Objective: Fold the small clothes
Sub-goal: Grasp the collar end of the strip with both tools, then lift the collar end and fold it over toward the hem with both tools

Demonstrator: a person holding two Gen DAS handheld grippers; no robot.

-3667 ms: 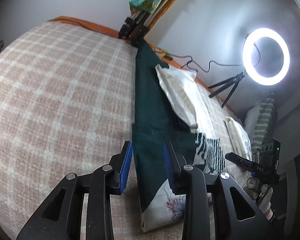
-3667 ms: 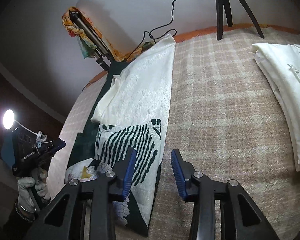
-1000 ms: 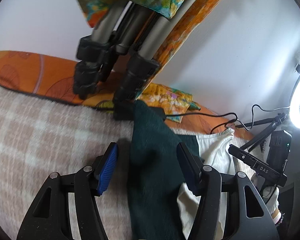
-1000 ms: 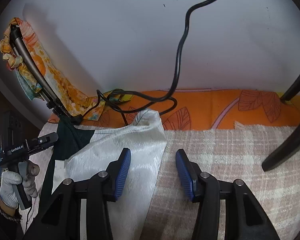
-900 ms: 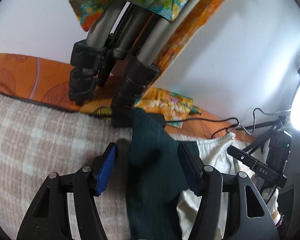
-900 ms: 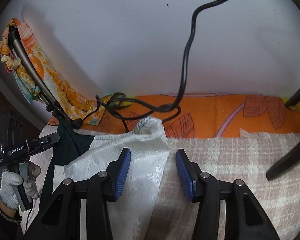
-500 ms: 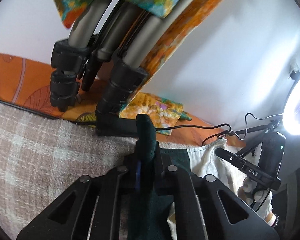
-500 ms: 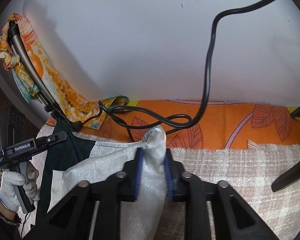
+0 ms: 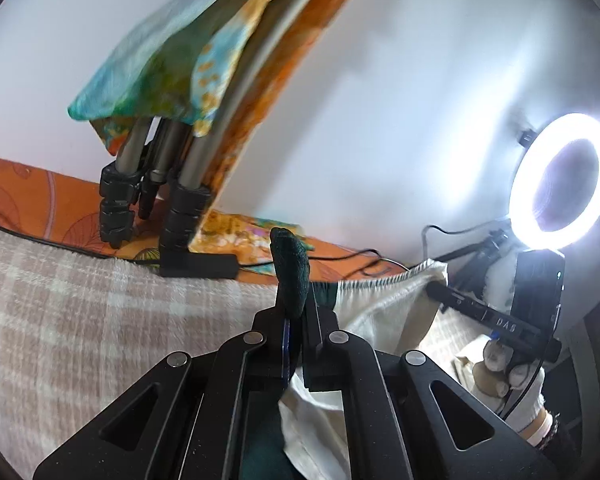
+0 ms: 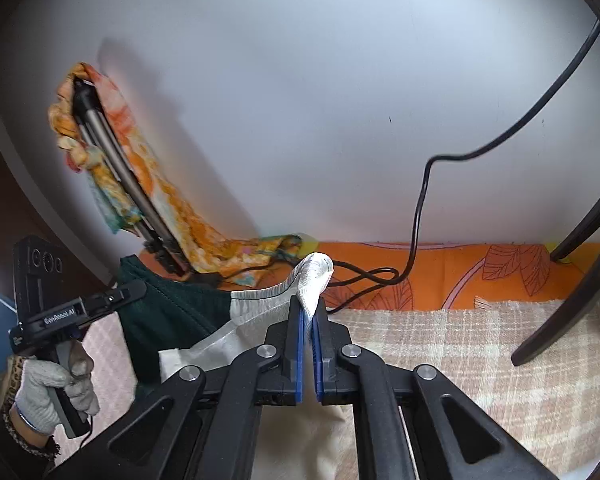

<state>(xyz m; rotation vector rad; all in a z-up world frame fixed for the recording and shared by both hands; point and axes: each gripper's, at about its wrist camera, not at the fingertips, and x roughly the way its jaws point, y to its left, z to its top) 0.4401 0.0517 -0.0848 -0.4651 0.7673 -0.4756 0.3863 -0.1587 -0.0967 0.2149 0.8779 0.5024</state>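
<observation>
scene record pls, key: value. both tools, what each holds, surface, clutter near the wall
left tool: shut on dark green corner of the garment
right tool: shut on white corner of the garment
garment edge: strung between the two tools, off the blanket
surface: checked blanket
near wall: folded tripod draped in a patterned scarf, ring light, black cable

A corner of the white garment (image 10: 314,280) is pinched between the closed blue pads of the right gripper (image 10: 308,316) and lifted off the plaid blanket (image 10: 460,344). The dark green part (image 10: 168,312) of the cloth is seen at left, held up by the left gripper (image 10: 136,290), gripped in a gloved hand (image 10: 52,392). A black cable (image 10: 420,208) is draped along the wall over the orange sheet (image 10: 440,276). A patterned scarf (image 10: 156,200) is hung on a folded tripod (image 10: 120,176).
</observation>
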